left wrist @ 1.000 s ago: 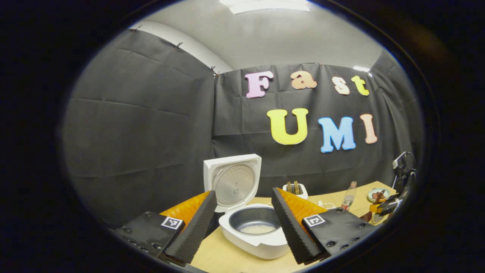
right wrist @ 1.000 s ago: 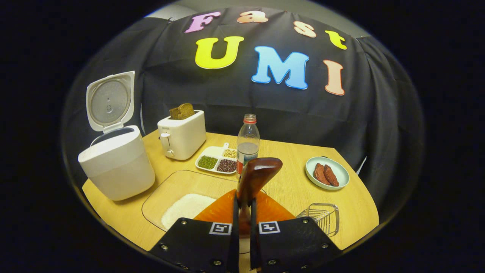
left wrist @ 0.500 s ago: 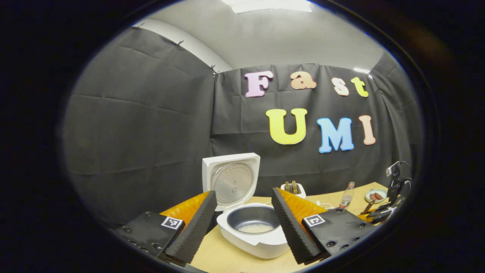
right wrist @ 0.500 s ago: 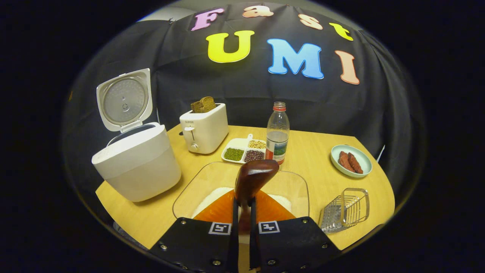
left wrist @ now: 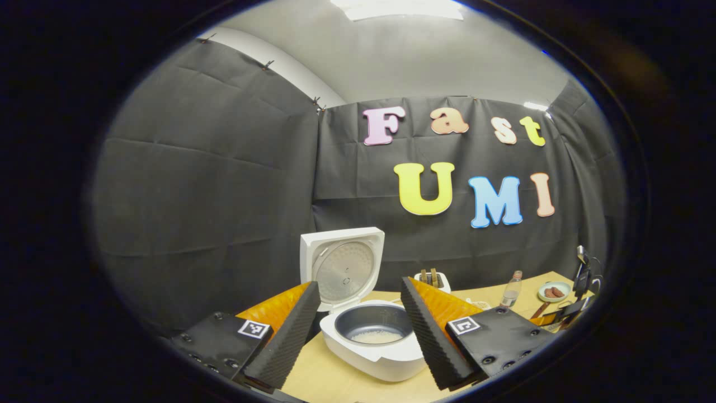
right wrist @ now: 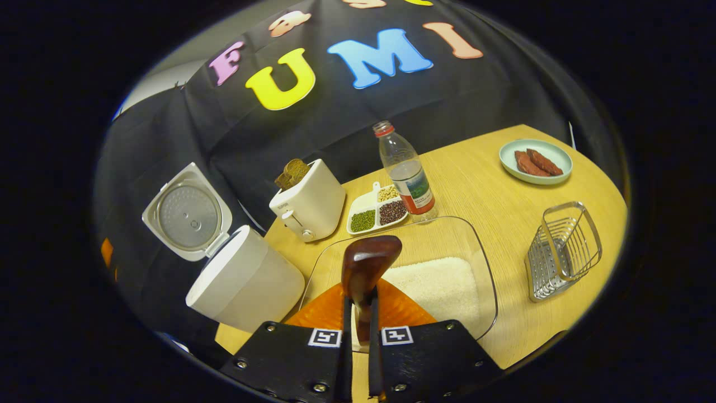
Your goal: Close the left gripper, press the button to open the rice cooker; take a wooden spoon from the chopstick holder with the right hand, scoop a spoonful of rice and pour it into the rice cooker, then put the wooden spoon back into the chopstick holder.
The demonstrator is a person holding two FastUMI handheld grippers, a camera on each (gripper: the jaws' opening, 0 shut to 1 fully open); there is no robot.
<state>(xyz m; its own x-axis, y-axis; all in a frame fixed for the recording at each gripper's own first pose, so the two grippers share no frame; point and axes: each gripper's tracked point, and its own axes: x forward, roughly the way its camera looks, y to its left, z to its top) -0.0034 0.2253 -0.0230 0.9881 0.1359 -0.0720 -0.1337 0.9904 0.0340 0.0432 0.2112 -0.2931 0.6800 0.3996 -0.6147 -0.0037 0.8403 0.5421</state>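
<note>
1. Holding the spoon [right wrist: 366, 266], the right gripper [right wrist: 358, 336] is clamped narrow on its handle; bowl points forward over the glass tray [right wrist: 481, 263] of rice [right wrist: 442, 285].
2. Changed since a second ago: right gripper view has rolled hard, table [right wrist: 503, 190] now slants, and the rice sits right of the spoon bowl instead of left. Judgement: wrist is twisting to dip or level the spoon for a scoop.
3. Spoon bowl looks empty, so scoop not yet done.
4. Cooker [right wrist: 246, 280] lid is up; in the left gripper view the cooker [left wrist: 375, 347] pot already has some rice at the bottom, so the button step is finished.
5. Left gripper [left wrist: 358, 330] spread wide, idle, framing the cooker; barely moved across the frames.
6. Wire holder [right wrist: 562, 249] stands right of the tray, empty, waiting for the spoon's return.
7. Risk: tilted spoon may spill grains on the way to the cooker.
</note>
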